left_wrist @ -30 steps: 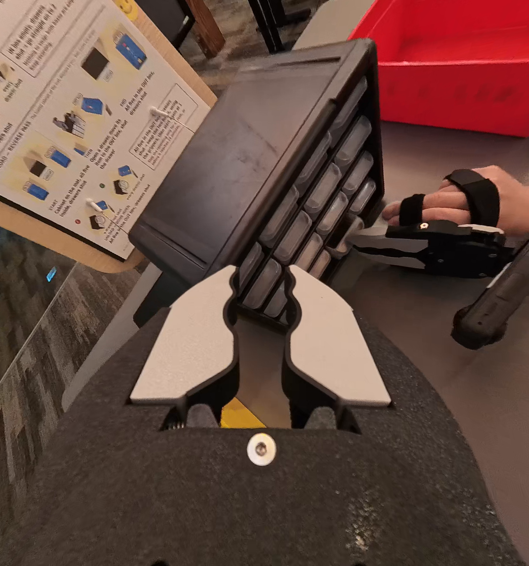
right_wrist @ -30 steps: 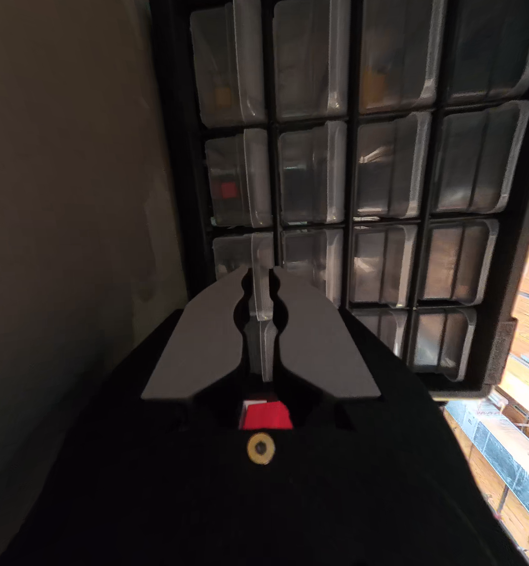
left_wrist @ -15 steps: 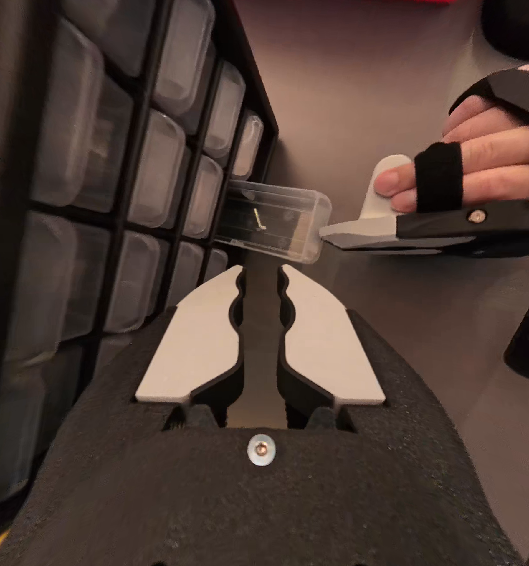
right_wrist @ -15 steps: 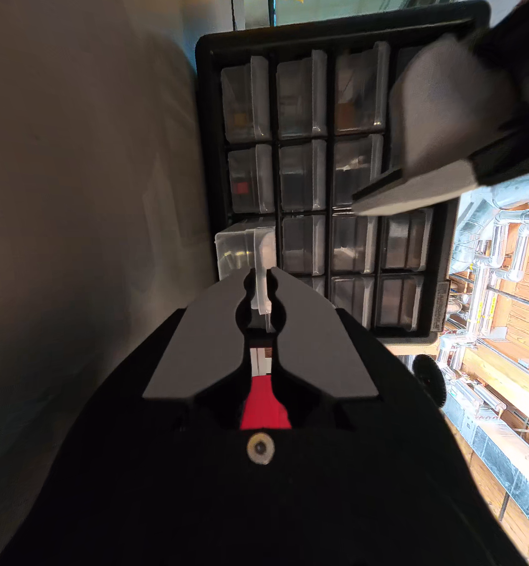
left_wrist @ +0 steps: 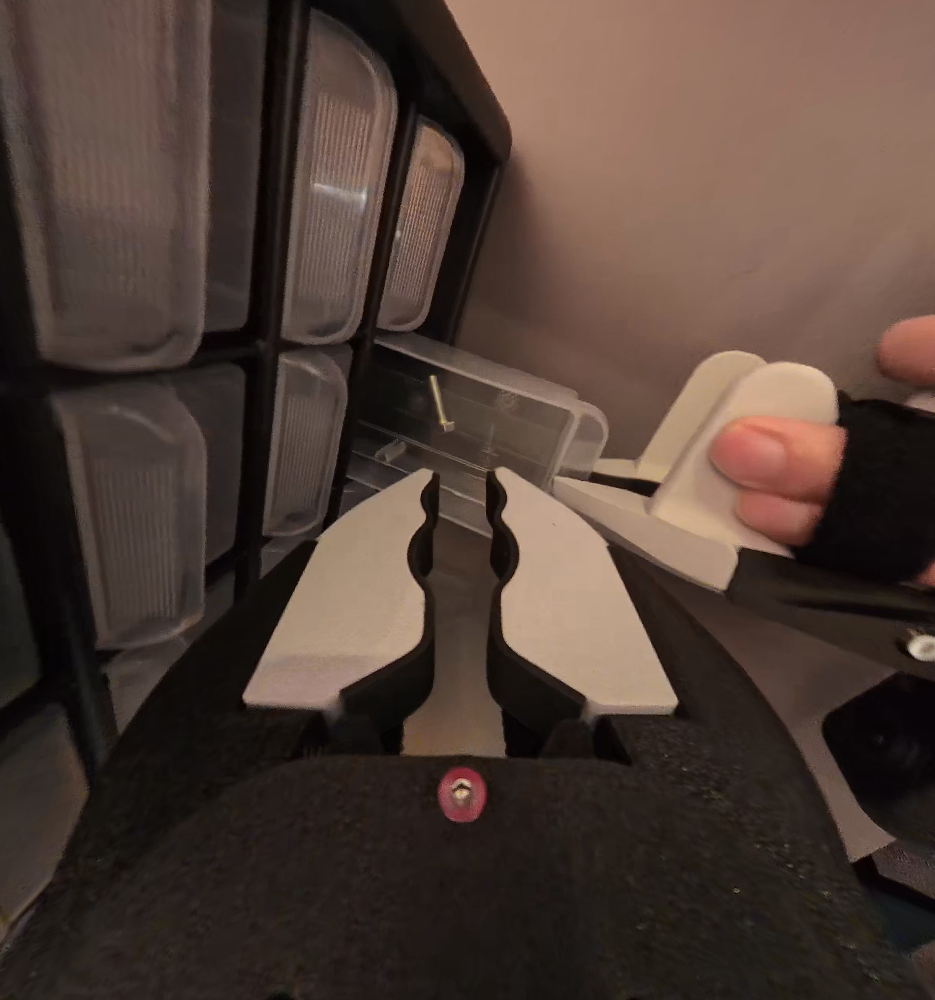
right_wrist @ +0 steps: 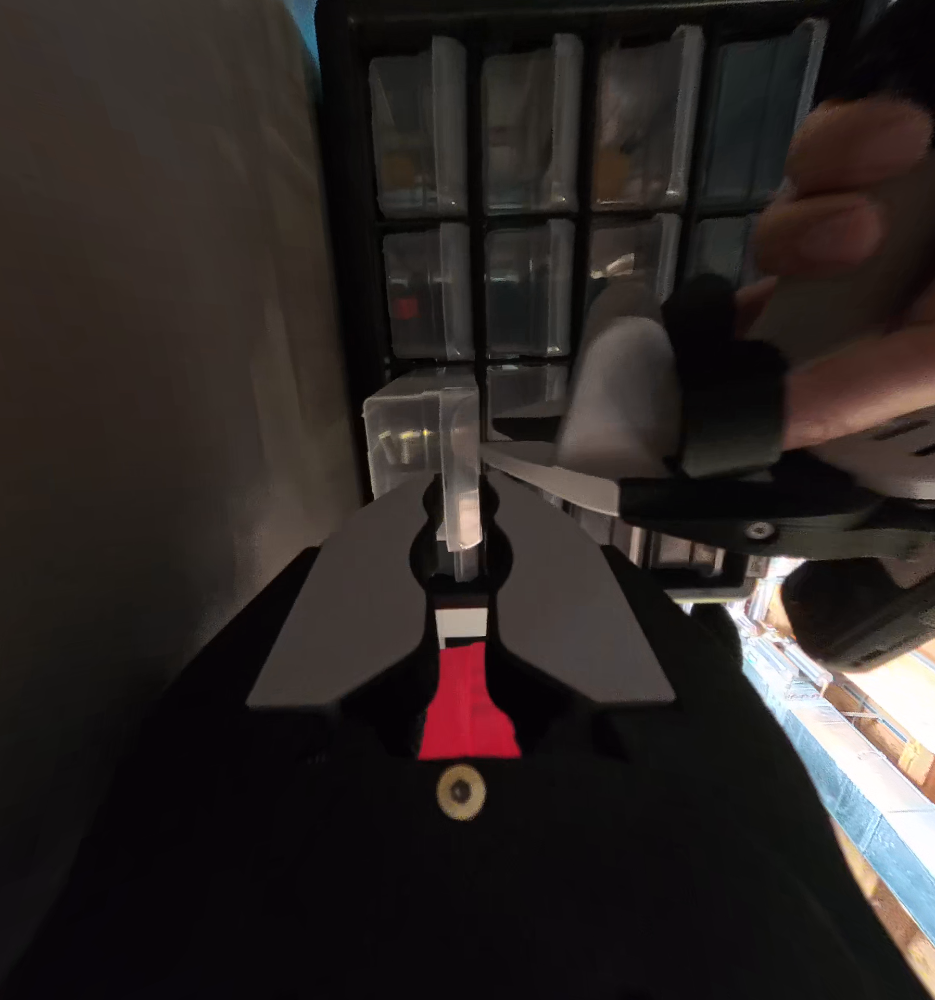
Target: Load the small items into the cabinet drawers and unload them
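1. The right hand-held gripper [right_wrist: 461, 489] is clenched on the clear handle tab of one drawer [left_wrist: 487, 427], which stands pulled part-way out of the black cabinet [right_wrist: 508, 32]. In the right wrist view the tab sits between that gripper's dark fingers [right_wrist: 368, 606].
2. The open drawer belongs to the cabinet's end column, next to the bare bench [left_wrist: 725, 189]; the clear drawers around it all look pushed in.
3. A small brass screw [left_wrist: 439, 403] lies loose on the drawer floor, toward the cabinet end. Its shaft runs roughly across the drawer's length, head nearest the left camera.
4. The left hand-held gripper [left_wrist: 461, 479] is released, its pale fingers [left_wrist: 557, 595] a narrow gap apart and holding nothing. Its tips sit just beside the drawer's near wall.
5. The relation that matters: the screw lies straight ahead of the left gripper and a little farther, past the drawer's near wall. The left gripper is the free one, and seemingly the one to reach in.
6. Judgement: this looks like the unloading step, drawer open and item not yet taken. The left tips would need to clear the wall, then close across the thin shaft.
7. Risk: the screw is slim and could roll or slip from the pads.
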